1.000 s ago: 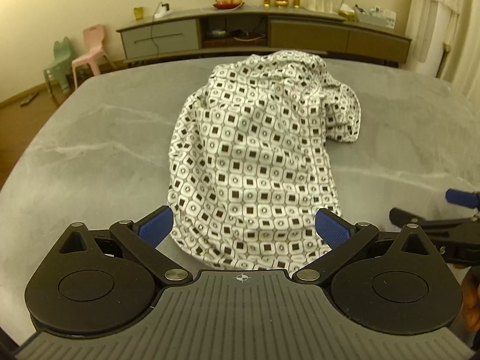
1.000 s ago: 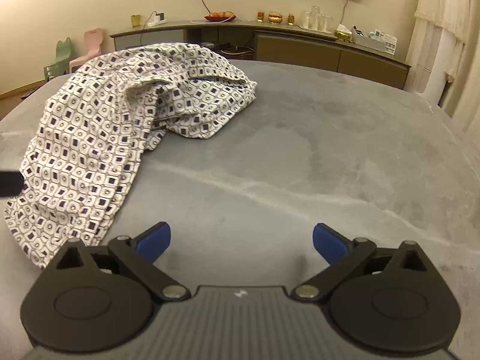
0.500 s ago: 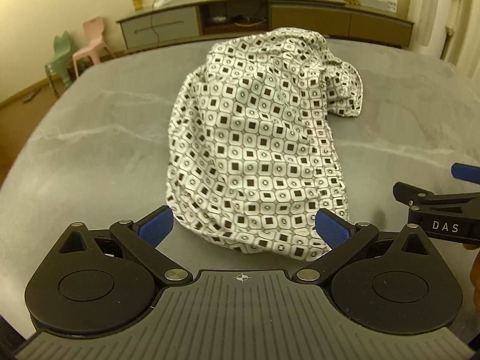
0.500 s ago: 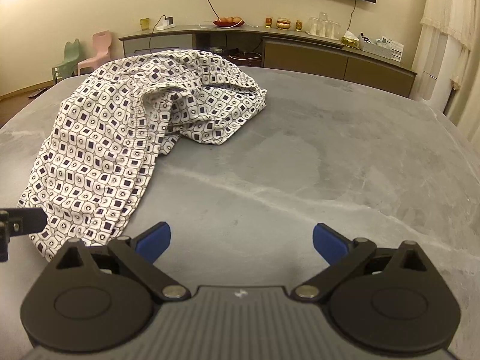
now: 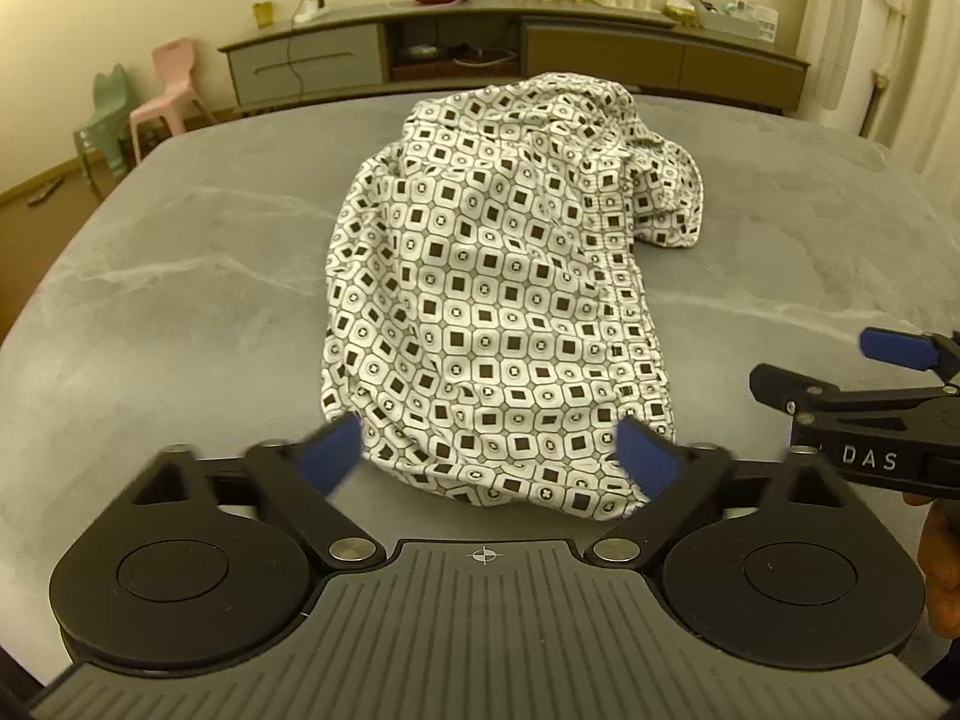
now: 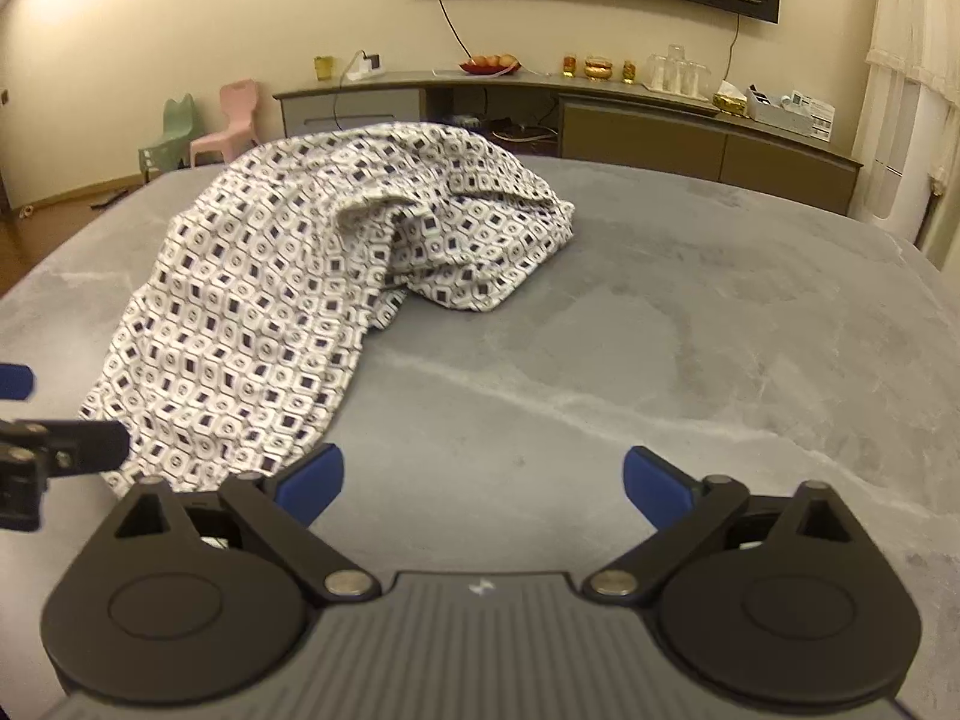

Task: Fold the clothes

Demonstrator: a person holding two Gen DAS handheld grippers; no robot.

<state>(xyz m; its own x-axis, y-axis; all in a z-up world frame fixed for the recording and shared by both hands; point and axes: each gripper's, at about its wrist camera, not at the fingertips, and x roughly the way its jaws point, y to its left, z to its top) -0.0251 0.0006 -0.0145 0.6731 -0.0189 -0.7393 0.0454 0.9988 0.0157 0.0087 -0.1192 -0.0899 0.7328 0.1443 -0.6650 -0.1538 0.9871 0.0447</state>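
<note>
The grey table (image 6: pixel 720 324) is bare on its whole right half and along its left edge, so a gripper can pass freely there. The only obstacle on the surface is the crumpled patterned garment (image 5: pixel 498 300), lying from the near centre to the far centre with a raised bunch at its far right end. The left gripper (image 5: pixel 489 456), jaws closing around the garment's near hem, and the right gripper (image 6: pixel 483 480) just beside it crowd the near edge.
</note>
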